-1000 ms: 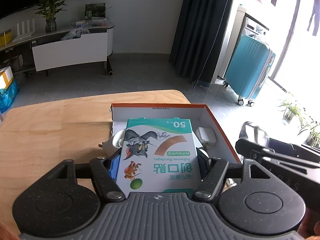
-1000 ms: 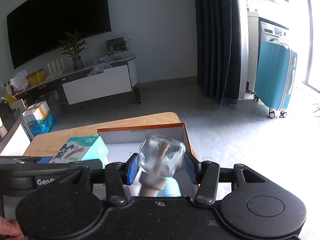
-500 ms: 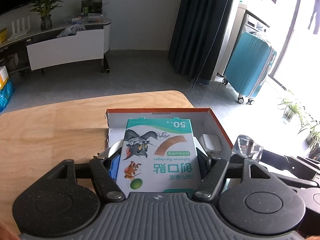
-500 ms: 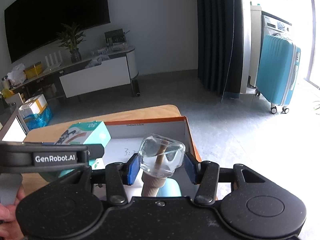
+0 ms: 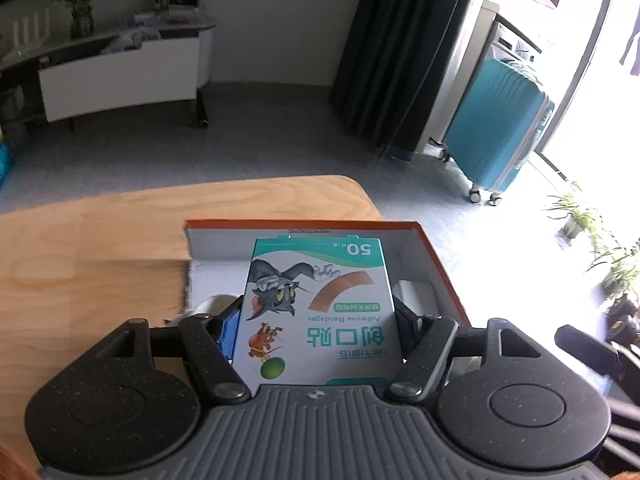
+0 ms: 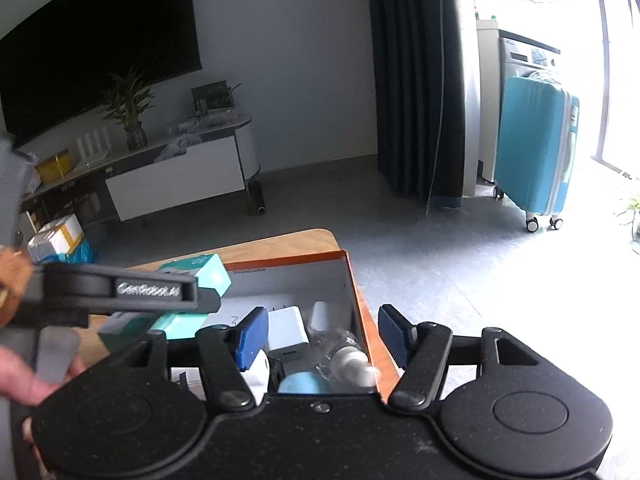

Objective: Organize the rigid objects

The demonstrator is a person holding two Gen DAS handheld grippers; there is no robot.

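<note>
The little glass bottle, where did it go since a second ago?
The right tool let go of the bottle, and its jaws are open now. The bottle lies on its side in the orange box, by the white charger. The left tool kept its grip on the bandage box above the orange box.

Daylight floods in from the window (image 5: 600, 120) at 3 o'clock, blowing that side out to white in both views. The television (image 6: 92, 52) wall at 10 o'clock stays dim. Fisheye bending curves the edges; slight motion blur softens the wooden table (image 5: 100, 248) and nearby plants (image 5: 592, 232).
</note>
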